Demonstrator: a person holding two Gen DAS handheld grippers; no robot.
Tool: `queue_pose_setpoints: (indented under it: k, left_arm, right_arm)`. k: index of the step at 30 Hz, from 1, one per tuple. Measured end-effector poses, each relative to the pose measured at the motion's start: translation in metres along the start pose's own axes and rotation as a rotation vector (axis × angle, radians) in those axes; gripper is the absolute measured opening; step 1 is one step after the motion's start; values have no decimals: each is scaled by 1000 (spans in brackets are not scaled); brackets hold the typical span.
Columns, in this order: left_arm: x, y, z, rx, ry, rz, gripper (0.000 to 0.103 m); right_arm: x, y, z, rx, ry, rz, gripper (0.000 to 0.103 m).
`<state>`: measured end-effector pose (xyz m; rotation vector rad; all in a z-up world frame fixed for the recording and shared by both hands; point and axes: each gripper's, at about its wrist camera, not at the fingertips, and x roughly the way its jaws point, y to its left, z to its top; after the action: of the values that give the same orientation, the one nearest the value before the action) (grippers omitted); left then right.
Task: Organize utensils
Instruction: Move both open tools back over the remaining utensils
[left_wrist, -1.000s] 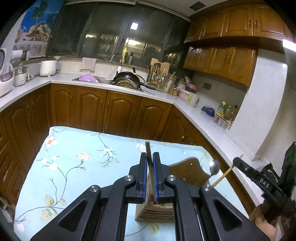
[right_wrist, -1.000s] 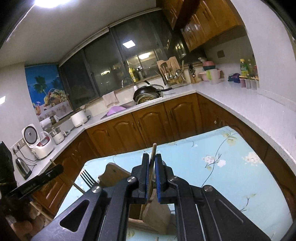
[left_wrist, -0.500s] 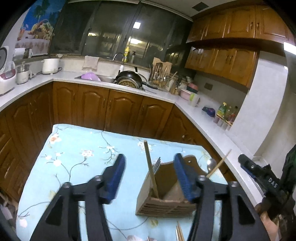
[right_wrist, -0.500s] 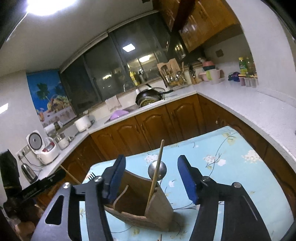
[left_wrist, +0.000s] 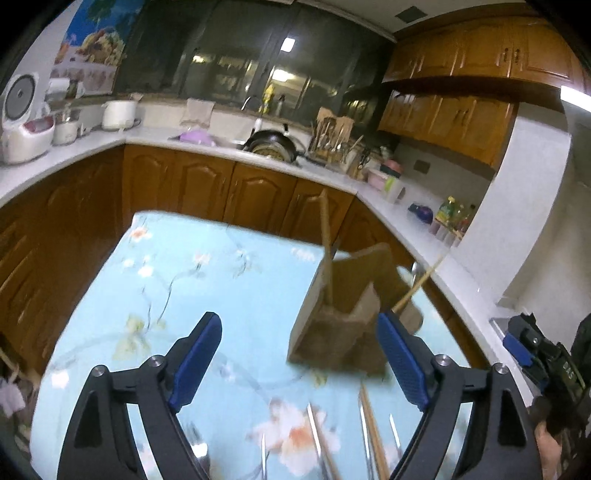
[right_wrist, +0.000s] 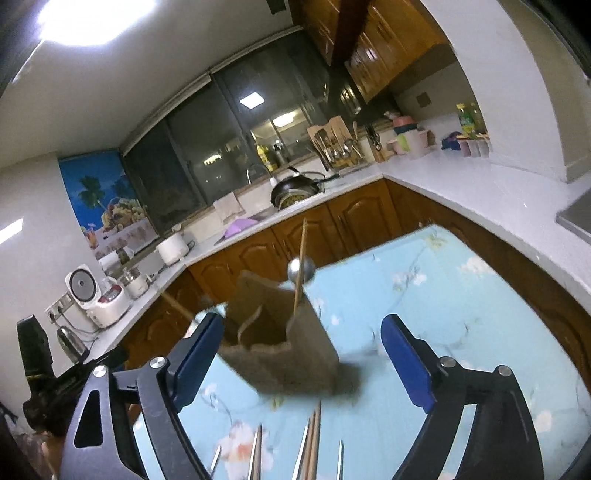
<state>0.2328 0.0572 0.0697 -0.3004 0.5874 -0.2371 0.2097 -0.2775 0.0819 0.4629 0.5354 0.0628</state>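
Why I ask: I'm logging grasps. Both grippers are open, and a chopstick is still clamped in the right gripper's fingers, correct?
Not quite. The right gripper is open and holds nothing: the right wrist view shows the chopstick standing in the wooden holder, apart from the fingers. The left gripper is open, as you said.

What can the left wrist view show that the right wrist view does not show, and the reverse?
Only the left wrist view shows the condiment bottles on the counter at right, and the right gripper at the frame's edge. Only the right wrist view shows the spoon bowl clearly above the holder, the ceiling light and the kettle. Both share the wooden utensil holder with chopsticks standing in it, the floral tablecloth, loose utensils near the camera, and open jaws.
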Motion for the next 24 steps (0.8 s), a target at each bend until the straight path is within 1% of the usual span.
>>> queue_pose_setpoints:
  k: [5,8,11,13,18,24]
  left_arm:
    - [-23,12,-29,-30,49,21,86]
    - [-35,13,-43,-13,68,48,86]
    - [-47,12,-55,9,82,72,86]
    - [-51,9,-63,19,96,81,86]
    - [-49,5,-82,49,161,99,86]
    - [-49,4,-88,59,196,114,86]
  right_arm:
    - [-13,0,-37,-19,77,-9,90]
    - [-19,-2,-59,-32,118,-25,90]
    - [-26,-4,-79,-34,134,-43,90]
    - [-30,-7,-87,-30,140,-51,90]
    - [-31,-8,-104,-59,171,-72,90]
    - [-34,-10,-115,-76,182,-81,90]
